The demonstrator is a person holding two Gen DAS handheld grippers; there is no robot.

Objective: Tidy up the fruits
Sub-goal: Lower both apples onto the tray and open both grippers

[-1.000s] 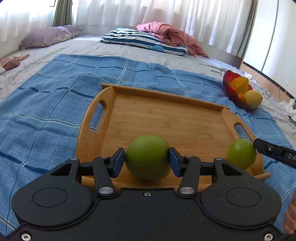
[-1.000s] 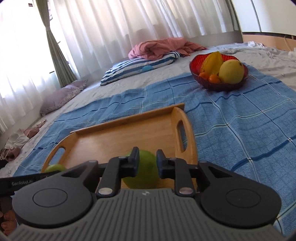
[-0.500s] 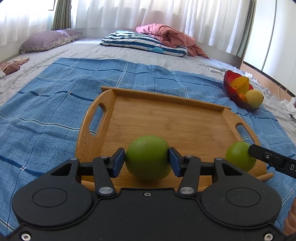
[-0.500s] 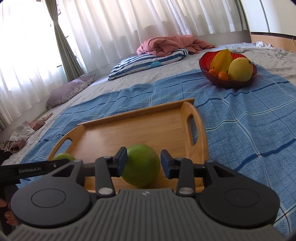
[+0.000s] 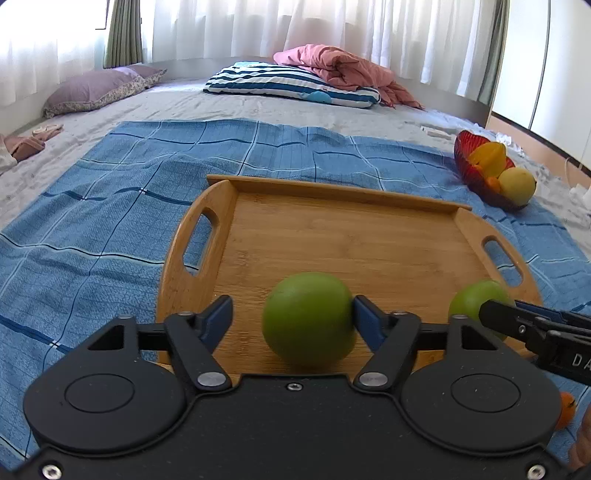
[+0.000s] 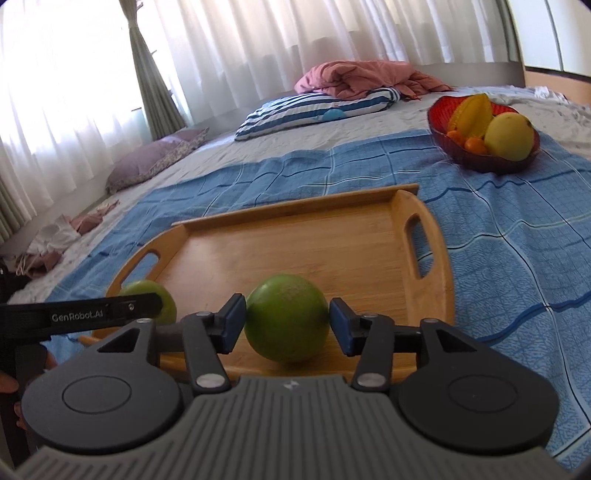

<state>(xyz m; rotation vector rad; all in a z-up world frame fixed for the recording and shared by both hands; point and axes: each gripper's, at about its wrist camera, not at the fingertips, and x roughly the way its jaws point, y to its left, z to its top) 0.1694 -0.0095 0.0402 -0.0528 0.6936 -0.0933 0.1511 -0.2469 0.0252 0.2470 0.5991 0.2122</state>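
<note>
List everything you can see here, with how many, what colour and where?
Green fruits: two, green, on the near edge of the tray, one between each claw's fingers.
Tray: one, light wood, on the blue cloth.
Cloth: one, blue checked, spread on the bed.
Bowl: one, red, far right on the cloth, holding yellow and orange fruit.
Pillows: two, one striped blue and white, one purple, far side.
Blanket: one, pink, crumpled behind the striped pillow.
Curtains: white, along the back.
Left claw: black, jaws opening.
Right claw: black, jaws opening.
</note>
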